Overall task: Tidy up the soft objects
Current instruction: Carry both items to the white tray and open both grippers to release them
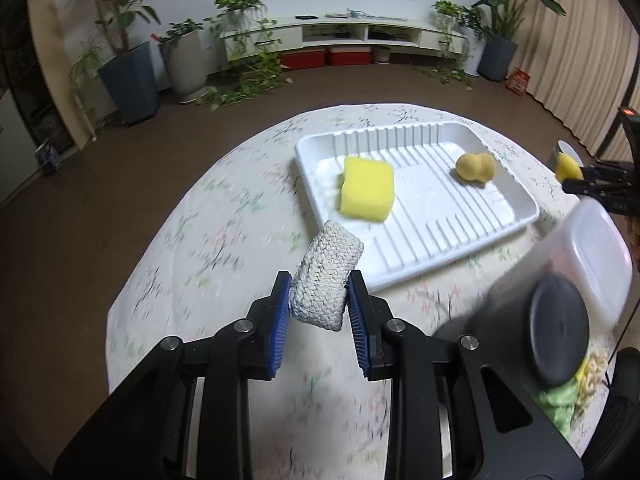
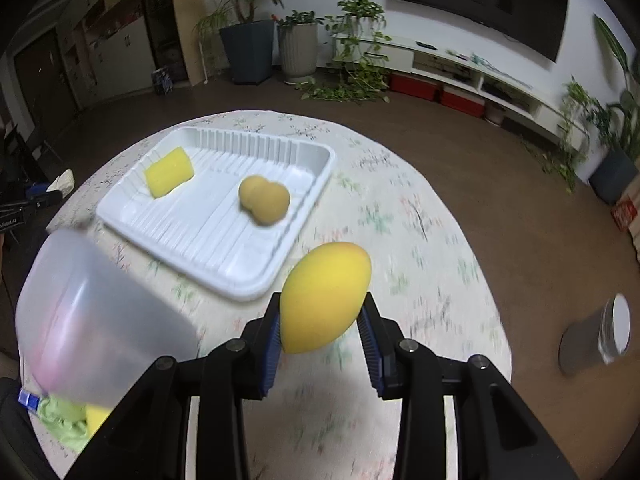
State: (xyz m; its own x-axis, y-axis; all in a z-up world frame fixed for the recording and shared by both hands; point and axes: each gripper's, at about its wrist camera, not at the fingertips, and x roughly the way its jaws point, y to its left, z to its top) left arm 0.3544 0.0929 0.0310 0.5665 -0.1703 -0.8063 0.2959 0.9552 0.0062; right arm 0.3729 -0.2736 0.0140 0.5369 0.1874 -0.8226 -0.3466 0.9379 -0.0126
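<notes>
My left gripper (image 1: 319, 294) is shut on a white knitted pad (image 1: 326, 276) and holds it above the tablecloth, just short of the white ribbed tray's (image 1: 436, 256) near corner. In the tray lie a yellow sponge (image 1: 367, 189) and a tan peanut-shaped soft toy (image 1: 475, 168). My right gripper (image 2: 320, 320) is shut on a yellow mango-shaped soft toy (image 2: 325, 303), held above the table to the right of the tray (image 2: 224, 276). The sponge (image 2: 169, 172) and the tan toy (image 2: 264, 199) show there too. The right gripper also appears at the left wrist view's right edge (image 1: 576, 178).
A translucent plastic container (image 1: 596, 256) stands at the table's near side, also in the right wrist view (image 2: 92, 320). Green and yellow soft items (image 2: 68, 420) lie beneath it. A grey bin (image 2: 596, 336) stands on the floor at the right. Potted plants line the far wall.
</notes>
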